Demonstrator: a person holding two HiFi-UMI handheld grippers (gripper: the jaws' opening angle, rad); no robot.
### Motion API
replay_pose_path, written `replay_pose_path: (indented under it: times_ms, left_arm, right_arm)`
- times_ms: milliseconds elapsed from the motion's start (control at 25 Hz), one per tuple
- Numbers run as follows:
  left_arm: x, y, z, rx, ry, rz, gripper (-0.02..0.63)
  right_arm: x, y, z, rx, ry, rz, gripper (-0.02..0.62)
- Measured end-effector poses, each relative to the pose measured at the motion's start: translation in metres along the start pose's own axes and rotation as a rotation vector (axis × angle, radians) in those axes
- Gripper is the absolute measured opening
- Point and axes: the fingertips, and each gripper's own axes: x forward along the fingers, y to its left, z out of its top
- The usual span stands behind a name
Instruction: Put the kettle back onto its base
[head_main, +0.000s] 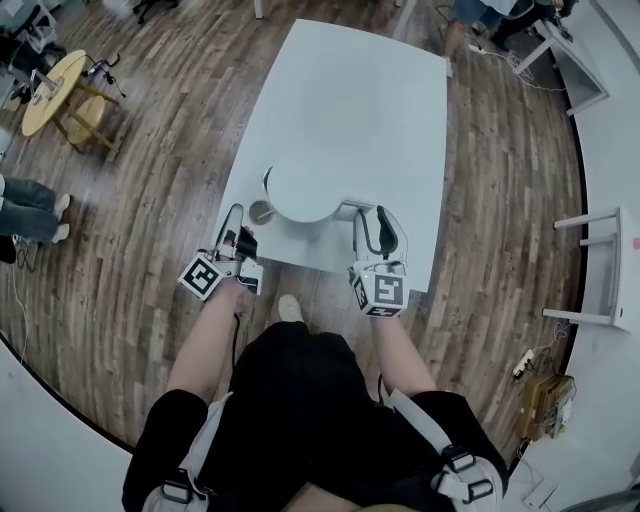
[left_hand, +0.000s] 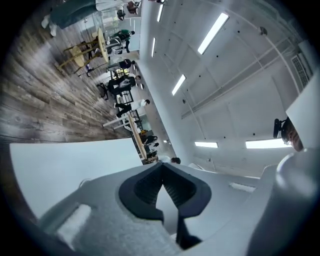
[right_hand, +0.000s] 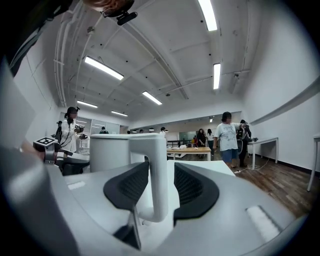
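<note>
1. location: the kettle (head_main: 305, 188) stands upright on the white table (head_main: 380, 90), near the edge closest to the person, between the two grippers. a darker rim (head_main: 267, 182) shows at its left side in the head view. whether that is the base cannot be told, so seating on the base is unconfirmed.
2. right gripper (right_hand: 161, 185): jaws spread wide. the kettle's handle (right_hand: 159, 165) stands upright between the pads, with a clear gap at the right-hand pad, so nothing is clamped.
3. left gripper (left_hand: 162, 187): jaws fully together with nothing between them. it sits near the kettle's left side and, as far as the head view shows, does not touch it.
4. handling, as a judgement: the body and handle look like rigid, smooth white plastic. expect no give under the pads and some tendency to slip or pivot. the weight depends on the water inside, which no view shows, so treat the kettle as heavy.
5. grip point, as a judgement: take the straight vertical run of the handle, high up near where it joins the body, so the load hangs below the pads rather than swinging.
6. caution: a narrow handle in a two-pad grip can rotate — keep the kettle upright and lower it squarely so the underside meets the base flat.
</note>
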Motion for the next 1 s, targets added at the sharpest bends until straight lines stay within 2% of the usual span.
replay_pose_path:
  times_ms: [160,320,480,680,760,880,1000]
  left_arm:
    - [-0.014,-0.029,-0.01,0.029,-0.026,-0.034,0.0]
    - [-0.037,-0.061,-0.028,0.049,-0.043,-0.073,0.0]
    - [-0.057,-0.09,-0.067,0.036,-0.035,-0.113,-0.002]
    - [-0.074,-0.138,-0.115,0.102,0.012,-0.174,-0.002]
    - [-0.083,-0.156,-0.128,0.215,0.045,-0.16,-0.002]
    - [-0.098,-0.18,-0.145,0.517,0.111,-0.116,-0.002]
    - [-0.115,-0.198,-0.161,0.737,0.15,-0.061,-0.002]
  right_arm:
    - [-0.03,-0.008,0.019,-0.005,-0.027,0.027,0.147]
    - [-0.074,-0.009,0.04,-0.014,-0.059,0.067,0.092]
    - [-0.128,-0.021,0.054,-0.018,-0.092,0.086,0.048]
    - [-0.188,-0.043,0.063,0.006,-0.113,0.081,0.013]
    - [-0.207,-0.045,0.067,0.015,-0.117,0.091,0.005]
    - [-0.233,-0.045,0.069,0.012,-0.121,0.117,0.005]
    - [-0.252,-0.046,0.069,0.017,-0.119,0.139,0.004]
